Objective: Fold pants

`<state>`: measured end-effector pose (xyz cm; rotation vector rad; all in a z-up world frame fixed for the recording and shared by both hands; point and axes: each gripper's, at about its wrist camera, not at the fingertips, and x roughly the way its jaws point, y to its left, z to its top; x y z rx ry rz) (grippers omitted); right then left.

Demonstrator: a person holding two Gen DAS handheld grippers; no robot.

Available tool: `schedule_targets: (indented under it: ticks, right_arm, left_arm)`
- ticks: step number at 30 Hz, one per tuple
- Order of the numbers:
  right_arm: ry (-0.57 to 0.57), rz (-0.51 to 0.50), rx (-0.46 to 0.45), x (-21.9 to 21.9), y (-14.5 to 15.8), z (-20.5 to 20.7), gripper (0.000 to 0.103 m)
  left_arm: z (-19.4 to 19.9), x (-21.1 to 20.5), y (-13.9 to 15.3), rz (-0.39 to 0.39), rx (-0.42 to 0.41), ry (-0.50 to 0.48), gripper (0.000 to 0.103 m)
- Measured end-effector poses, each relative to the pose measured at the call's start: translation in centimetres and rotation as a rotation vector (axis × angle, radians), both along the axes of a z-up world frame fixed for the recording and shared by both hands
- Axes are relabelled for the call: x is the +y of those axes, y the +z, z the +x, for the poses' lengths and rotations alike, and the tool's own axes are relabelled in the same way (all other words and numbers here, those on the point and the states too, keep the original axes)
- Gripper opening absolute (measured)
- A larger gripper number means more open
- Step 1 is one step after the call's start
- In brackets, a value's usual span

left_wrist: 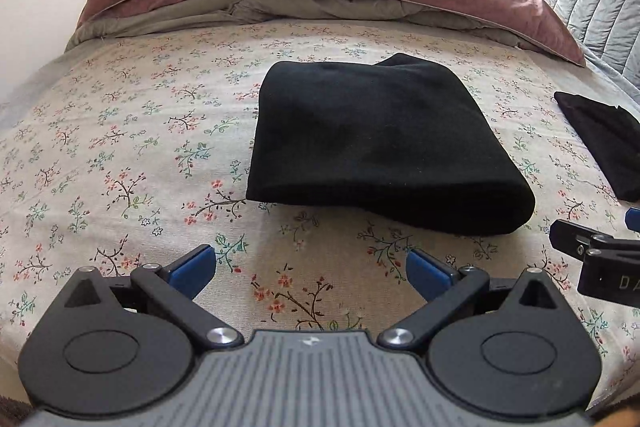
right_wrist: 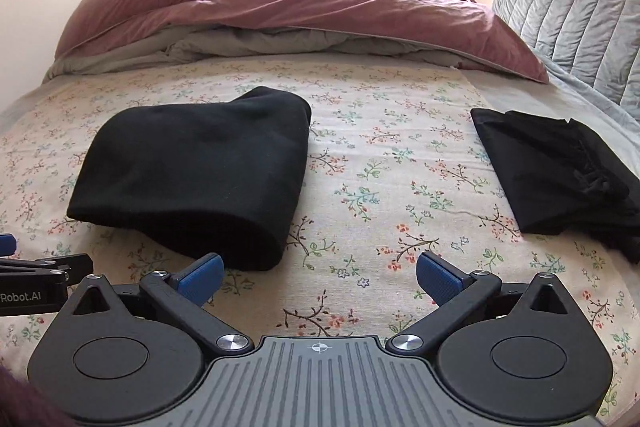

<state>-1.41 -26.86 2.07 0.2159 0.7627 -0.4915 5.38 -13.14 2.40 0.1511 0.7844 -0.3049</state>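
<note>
Black pants (left_wrist: pixel 384 143) lie folded into a thick rectangle on the flowered bed sheet (left_wrist: pixel 132 155); the right wrist view shows the same pants (right_wrist: pixel 196 171) at left centre. My left gripper (left_wrist: pixel 311 267) hovers just short of the near fold, open, nothing between its blue pads (left_wrist: pixel 192 269). My right gripper (right_wrist: pixel 320 277) is open too, over bare sheet beside the bundle's near right corner, its left pad (right_wrist: pixel 202 277) close to the cloth. Each gripper shows at the other view's edge.
A second folded black garment (right_wrist: pixel 560 179) lies on the sheet to the right. A pink duvet (right_wrist: pixel 320 11) with grey lining is bunched at the far end, a grey quilted cushion (right_wrist: pixel 572 11) at far right, a window behind.
</note>
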Motion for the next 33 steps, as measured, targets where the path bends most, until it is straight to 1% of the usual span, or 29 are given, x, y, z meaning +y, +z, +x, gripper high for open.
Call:
schedule_targets:
  ticks: [4, 9, 12, 15, 28, 33]
  right_arm:
    - [0.024, -0.028, 0.026, 0.8, -0.6, 0.5, 0.103]
    - [0.045, -0.019, 0.048, 1.2, -1.2, 0.9, 0.103]
    - [0.046, -0.024, 0.06, 1.3, -1.5, 0.9, 0.103]
    - [0.042, -0.026, 0.068, 1.3, -1.7, 1.0, 0.103]
    - [0.019, 0.029, 0.062, 0.7, -1.9, 0.9, 0.103]
    - [0.017, 0.032, 0.06, 0.6, -1.9, 0.7, 0.103]
  left_arm:
    - [0.0, 0.2, -0.2, 0.011, 0.009, 0.008, 0.103]
    - [-0.2, 0.4, -0.1, 0.009, 0.005, 0.003, 0.103]
    - [-0.3, 0.4, -0.3, 0.021, -0.001, 0.003, 0.103]
    - [-0.1, 0.4, -0.4, 0.021, 0.011, 0.002, 0.103]
    - [-0.1, 0.5, -0.5, 0.021, 0.014, 0.0, 0.103]
    - [-0.1, 0.5, -0.5, 0.023, 0.013, 0.0, 0.103]
